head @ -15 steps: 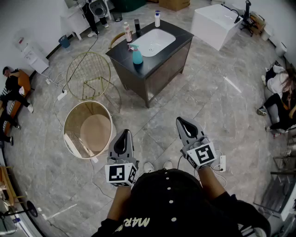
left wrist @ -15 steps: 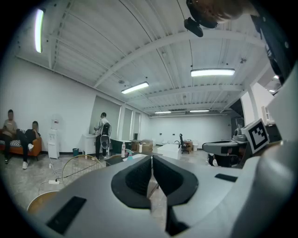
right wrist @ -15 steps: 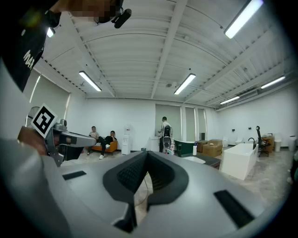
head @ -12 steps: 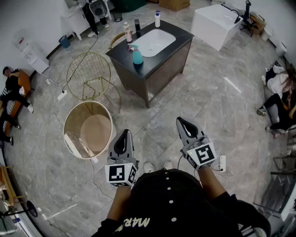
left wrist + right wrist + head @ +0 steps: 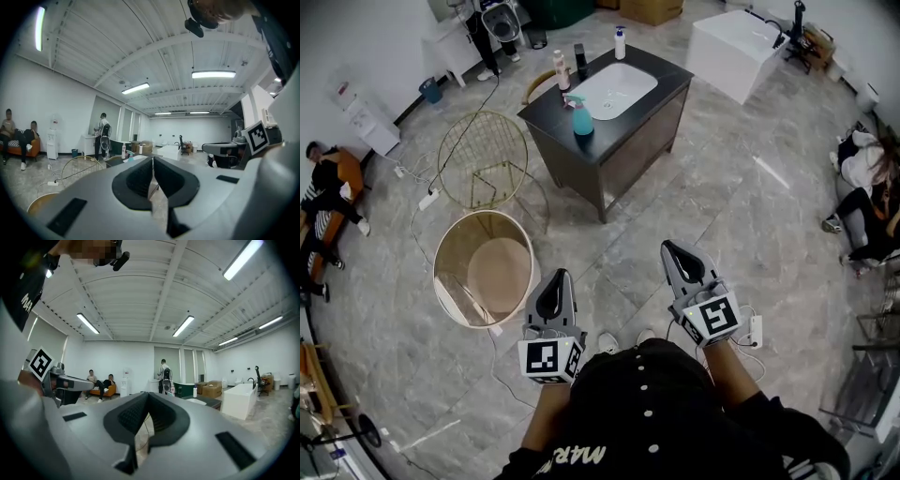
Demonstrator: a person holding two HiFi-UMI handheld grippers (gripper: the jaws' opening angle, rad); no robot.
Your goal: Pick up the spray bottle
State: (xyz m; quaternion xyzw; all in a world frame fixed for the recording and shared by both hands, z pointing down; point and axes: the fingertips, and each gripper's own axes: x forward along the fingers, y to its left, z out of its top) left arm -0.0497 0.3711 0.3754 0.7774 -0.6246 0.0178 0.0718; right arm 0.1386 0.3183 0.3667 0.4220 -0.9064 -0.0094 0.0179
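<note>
Spray bottle (image 5: 581,117), the teal one, is standing upright on the dark vanity top (image 5: 670,80). It's well out ahead of both sets of jaws and not touching either. It's on the jaws' side of the white sink basin (image 5: 619,91), just off its left corner. From the left gripper (image 5: 555,281) it's ahead and a touch right of the tips; from the right gripper (image 5: 675,255) it's ahead and off to the left.

Both grippers are held out low over the floor, side by side, and both have their jaws pressed together with nothing between them. You can see that clearly in each gripper view, where there's just a thin seam between the pads.

Past the spray bottle, along the far edge of the vanity, there's a pinkish bottle (image 5: 563,72), a dark one (image 5: 579,56) and a white one (image 5: 620,41). A round tan tub (image 5: 450,281) sits on the floor just left of the left jaws. A gold wire chair (image 5: 483,155) is further ahead on that side.
</note>
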